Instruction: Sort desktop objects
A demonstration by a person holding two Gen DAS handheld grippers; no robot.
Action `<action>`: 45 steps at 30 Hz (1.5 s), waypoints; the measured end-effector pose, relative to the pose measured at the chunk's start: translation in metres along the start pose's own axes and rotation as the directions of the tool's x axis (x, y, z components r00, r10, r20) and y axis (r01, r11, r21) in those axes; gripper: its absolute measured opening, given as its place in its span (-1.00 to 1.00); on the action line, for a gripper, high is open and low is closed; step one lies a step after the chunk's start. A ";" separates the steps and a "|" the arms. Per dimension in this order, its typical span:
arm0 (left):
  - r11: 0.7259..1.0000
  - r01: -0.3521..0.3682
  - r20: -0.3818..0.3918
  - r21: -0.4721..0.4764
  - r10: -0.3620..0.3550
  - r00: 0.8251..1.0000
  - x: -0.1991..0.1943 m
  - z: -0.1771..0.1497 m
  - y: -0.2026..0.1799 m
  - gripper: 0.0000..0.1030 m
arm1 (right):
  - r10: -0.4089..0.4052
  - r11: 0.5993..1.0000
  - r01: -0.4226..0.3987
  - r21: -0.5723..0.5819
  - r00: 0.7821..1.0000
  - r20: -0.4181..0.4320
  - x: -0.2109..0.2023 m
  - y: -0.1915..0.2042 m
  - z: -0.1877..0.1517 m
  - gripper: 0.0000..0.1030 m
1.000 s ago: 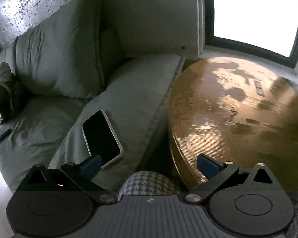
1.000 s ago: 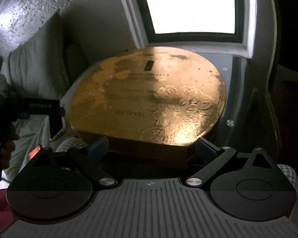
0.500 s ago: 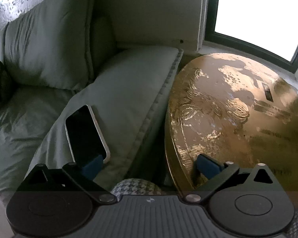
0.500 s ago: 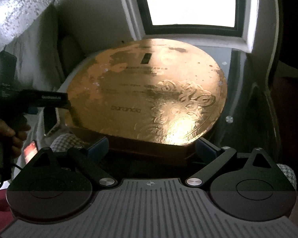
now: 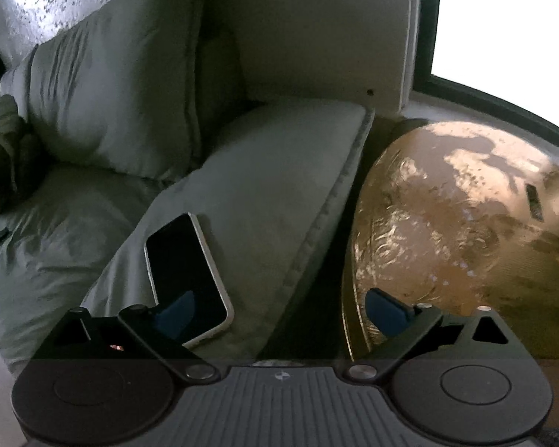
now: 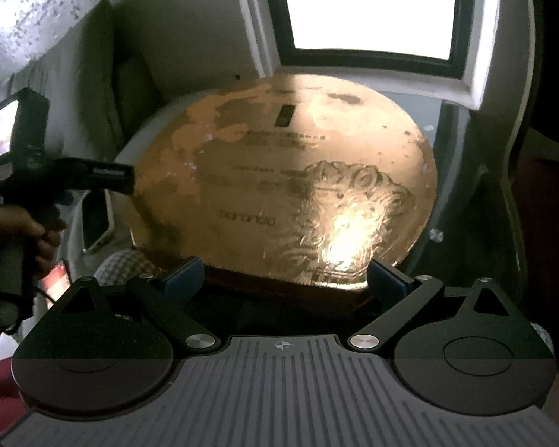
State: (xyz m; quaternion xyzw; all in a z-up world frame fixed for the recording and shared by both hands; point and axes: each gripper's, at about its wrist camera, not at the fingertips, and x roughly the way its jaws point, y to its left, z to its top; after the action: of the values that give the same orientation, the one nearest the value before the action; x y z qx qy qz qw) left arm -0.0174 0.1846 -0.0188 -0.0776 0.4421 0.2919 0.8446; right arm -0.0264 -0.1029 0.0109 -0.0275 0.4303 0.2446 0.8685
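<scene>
Hand (image 6: pixel 7 231) in right wrist view only

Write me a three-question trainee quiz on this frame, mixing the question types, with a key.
1. True or false: the phone lies screen-up on the grey cushion.
2. Multiple choice: the gold round box sits (A) on the cushion, (B) on a glass table below the window, (C) on the floor.
3. Fill in: both the left gripper and the right gripper are ____ and hold nothing.

Key: 1 true; 2 B; 3 open.
</scene>
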 end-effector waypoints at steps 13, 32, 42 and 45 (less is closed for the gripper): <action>0.998 -0.048 0.025 0.045 0.046 0.999 0.036 0.034 -0.019 0.99 | 0.003 0.995 -0.003 0.099 1.000 0.004 -0.005 -0.018 -0.001 0.90; 0.966 0.041 -0.050 0.255 -0.029 0.998 -0.018 -0.041 -0.033 0.96 | -0.005 0.993 0.003 0.118 1.000 0.015 -0.011 -0.024 -0.002 0.85; 0.962 0.087 -0.073 0.258 -0.070 0.995 -0.037 -0.045 -0.031 0.90 | 0.005 0.994 -0.010 0.110 0.999 0.046 -0.022 -0.021 -0.004 0.85; 0.961 0.121 -0.034 0.247 -0.117 0.993 -0.060 -0.035 -0.033 0.99 | -0.003 0.995 -0.004 0.100 0.998 0.062 -0.028 -0.021 -0.001 0.85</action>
State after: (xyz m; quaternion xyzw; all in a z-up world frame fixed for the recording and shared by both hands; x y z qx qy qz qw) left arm -0.0498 0.1185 0.0037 -0.0005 0.4777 0.1822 0.8594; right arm -0.0317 -0.1328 0.0285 0.0239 0.4150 0.2236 0.8816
